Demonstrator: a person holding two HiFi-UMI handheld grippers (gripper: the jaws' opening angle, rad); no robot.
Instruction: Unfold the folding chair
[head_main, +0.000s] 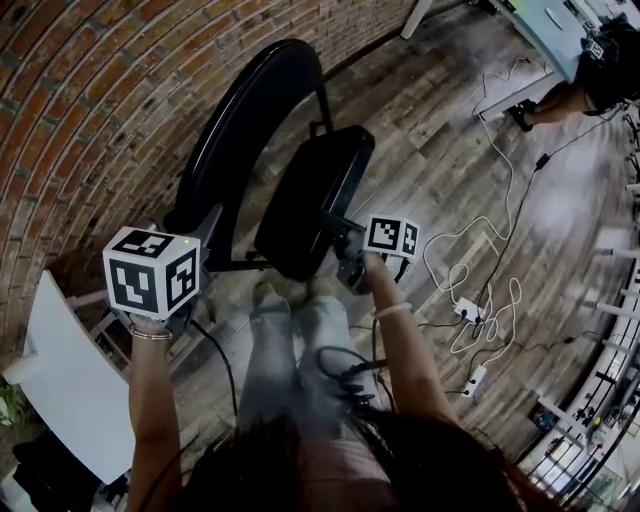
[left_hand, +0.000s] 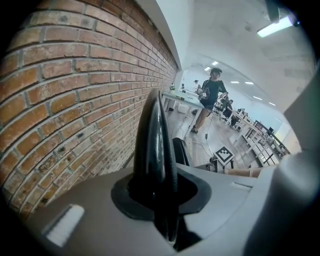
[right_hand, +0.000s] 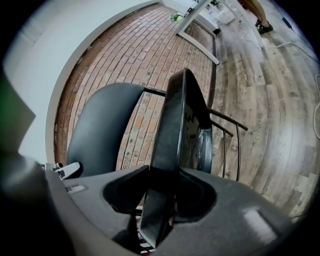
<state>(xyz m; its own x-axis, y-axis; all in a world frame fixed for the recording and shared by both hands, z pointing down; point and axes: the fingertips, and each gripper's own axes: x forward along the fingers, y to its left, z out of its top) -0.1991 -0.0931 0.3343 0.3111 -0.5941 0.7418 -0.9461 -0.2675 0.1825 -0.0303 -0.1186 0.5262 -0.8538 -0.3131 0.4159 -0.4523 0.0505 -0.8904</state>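
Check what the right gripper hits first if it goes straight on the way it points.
The seat: its edge already sits between the right gripper's jaws. Beyond it, probably the brick wall, though depth is unclear.

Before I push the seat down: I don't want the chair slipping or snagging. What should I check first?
1. Left gripper shut on the backrest: ok.
2. Right gripper shut on the seat edge: ok.
3. Seat fully down: not ok, it stands steeply tilted.
4. Power strip and its cables away from the chair's feet: cannot tell, the feet are hidden.
5. Backrest off the brick wall: cannot tell.
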